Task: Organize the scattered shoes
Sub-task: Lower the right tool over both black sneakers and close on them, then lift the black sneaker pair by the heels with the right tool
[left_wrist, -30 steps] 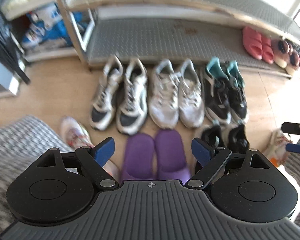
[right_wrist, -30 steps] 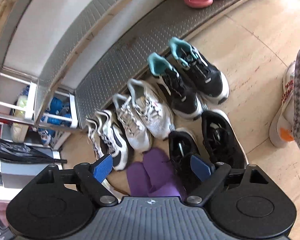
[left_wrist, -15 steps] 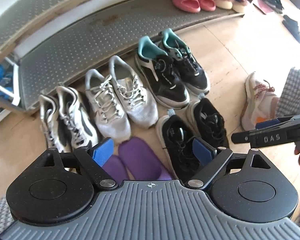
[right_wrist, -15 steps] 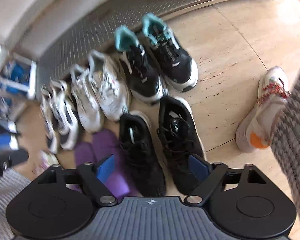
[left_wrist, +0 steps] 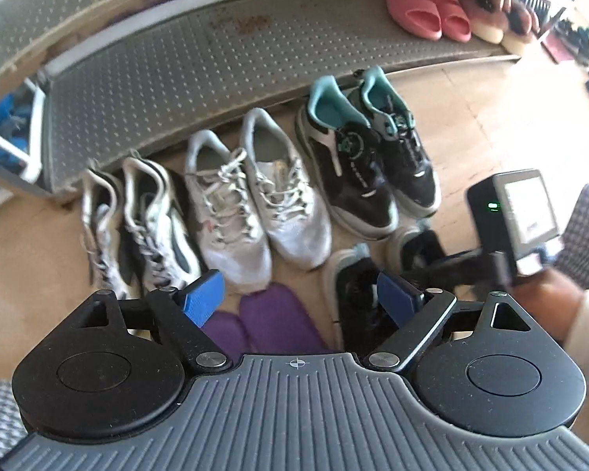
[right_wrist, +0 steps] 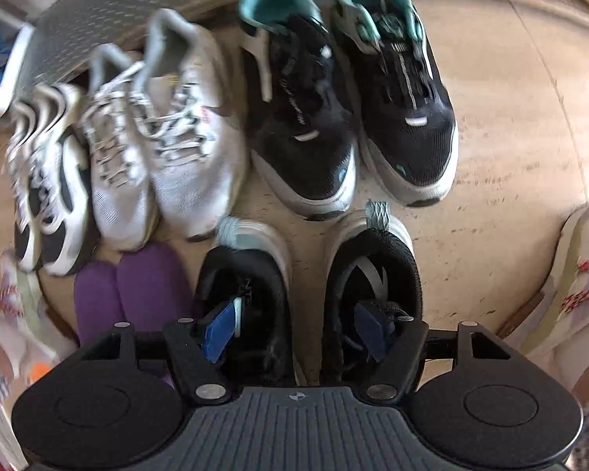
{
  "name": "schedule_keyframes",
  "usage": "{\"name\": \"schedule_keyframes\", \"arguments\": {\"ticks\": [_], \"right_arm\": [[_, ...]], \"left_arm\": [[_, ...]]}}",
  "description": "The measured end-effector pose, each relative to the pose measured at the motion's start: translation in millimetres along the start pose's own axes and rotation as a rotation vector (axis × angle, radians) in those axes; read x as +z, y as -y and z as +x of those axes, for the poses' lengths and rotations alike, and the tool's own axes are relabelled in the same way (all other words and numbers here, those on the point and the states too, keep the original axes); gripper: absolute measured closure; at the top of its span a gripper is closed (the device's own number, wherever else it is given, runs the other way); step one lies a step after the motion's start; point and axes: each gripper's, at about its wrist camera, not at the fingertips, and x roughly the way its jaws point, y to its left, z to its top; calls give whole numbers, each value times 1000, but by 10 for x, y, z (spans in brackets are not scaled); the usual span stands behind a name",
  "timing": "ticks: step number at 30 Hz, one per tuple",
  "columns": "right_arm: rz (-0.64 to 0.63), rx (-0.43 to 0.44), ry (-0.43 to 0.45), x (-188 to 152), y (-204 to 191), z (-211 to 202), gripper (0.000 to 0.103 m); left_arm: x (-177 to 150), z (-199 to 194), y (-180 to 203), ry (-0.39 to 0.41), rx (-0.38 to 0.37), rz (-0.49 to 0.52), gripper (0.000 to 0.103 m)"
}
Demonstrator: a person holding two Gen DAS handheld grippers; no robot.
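Observation:
A pair of black sneakers (right_wrist: 377, 259) stands side by side on the floor in the front row. My right gripper (right_wrist: 294, 327) points down over them with one blue finger in each shoe's mouth. Its jaws are closing, the shoes' inner walls lie between them, and a gap still shows between the shoes. The left wrist view shows its body (left_wrist: 451, 263) over that pair (left_wrist: 357, 282). My left gripper (left_wrist: 300, 294) hangs above the purple slippers (left_wrist: 275, 318), its jaws opening with nothing between them.
Against the low metal shelf (left_wrist: 176, 66) stand white-and-black sneakers (left_wrist: 149, 227), white sneakers (left_wrist: 255, 204) and black-and-teal sneakers (left_wrist: 365, 165). Pink slides (left_wrist: 424, 4) sit on the shelf. A person's feet in white shoes with red laces (right_wrist: 581, 271) flank the rows.
The right gripper has sunk onto the black pair and its jaws have narrowed, the fingers now inside the shoe mouths. The left gripper has shifted sideways and rolled, staying wide.

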Motion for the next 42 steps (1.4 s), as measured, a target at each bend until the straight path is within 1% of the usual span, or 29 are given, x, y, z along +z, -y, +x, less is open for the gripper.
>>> {"name": "schedule_keyframes", "arguments": {"ticks": [3,4,6,10,11,12,14,15,16,17,18,20,22,23,24,26,27,28,29,30,31,32,33,34,35,36,37,39,42], "right_arm": [[16,-3,-16,54,45,130,36],[18,0,-20,69,48,174,33],[6,-2,-13,90,-26,272,30],[-34,-27,-17,79,-119,443,30],[-53,-50,-1,42,-158,533,30],[-65,-61,8,22,-168,571,32],[-145,-111,31,-55,-244,677,39],[-183,-133,35,-75,-280,692,53],[-222,-149,33,-92,-315,704,72],[-354,-160,-6,-138,-446,716,74],[-375,-163,-54,-151,-474,738,75],[-378,-97,-112,-197,-454,757,76],[-397,-78,-114,-246,-462,779,74],[-430,-81,-86,-300,-500,777,74],[-424,-89,-62,-324,-514,771,70],[-380,-92,-60,-296,-477,750,62],[-327,-74,-54,-242,-410,653,52],[-296,-55,-66,-194,-366,583,31],[-268,-50,-79,-146,-324,506,24],[-250,-38,-79,-99,-283,419,22],[-232,-18,-64,-57,-238,321,24],[-216,5,-25,-28,-194,211,27],[-207,21,22,-19,-165,126,34],[-203,30,54,-14,-162,65,36],[-190,58,146,-40,-116,-74,36],[-190,74,145,-58,-98,-68,36],[-191,77,139,-60,-65,24,36],[-219,83,45,-151,-65,244,38],[-273,53,9,-262,-136,501,42]], "left_arm": [[-21,9,49,-9,-2,17,14],[-30,14,65,-13,0,22,14],[-46,41,83,-25,6,26,14],[-66,100,62,-49,23,19,14],[-62,112,54,-51,28,18,14],[-57,124,44,-52,33,17,14],[-40,140,20,-52,42,14,14],[-33,143,9,-52,45,11,14],[-27,143,-5,-50,48,7,14],[-19,140,-22,-49,48,1,14],[-15,136,-32,-48,46,-3,14],[-9,129,-44,-45,42,-11,14],[-9,124,-43,-43,42,-12,14],[-10,122,-38,-42,43,-8,14],[-9,122,-33,-41,45,-5,14],[-9,118,-27,-35,52,1,14],[-9,115,-25,-33,54,4,14],[-8,110,-24,-32,54,5,14],[-6,102,-25,-31,53,6,14],[-4,96,-27,-30,52,6,14],[-2,89,-29,-28,51,3,14],[0,77,-29,-24,50,1,14],[-1,68,-27,-20,50,2,14],[-5,62,-22,-18,51,4,14],[-7,62,-15,-17,53,8,13],[-11,65,-8,-19,54,13,13],[-17,73,-1,-22,55,17,13],[-25,99,8,-33,56,20,13],[-25,126,18,-41,58,21,13]]}}
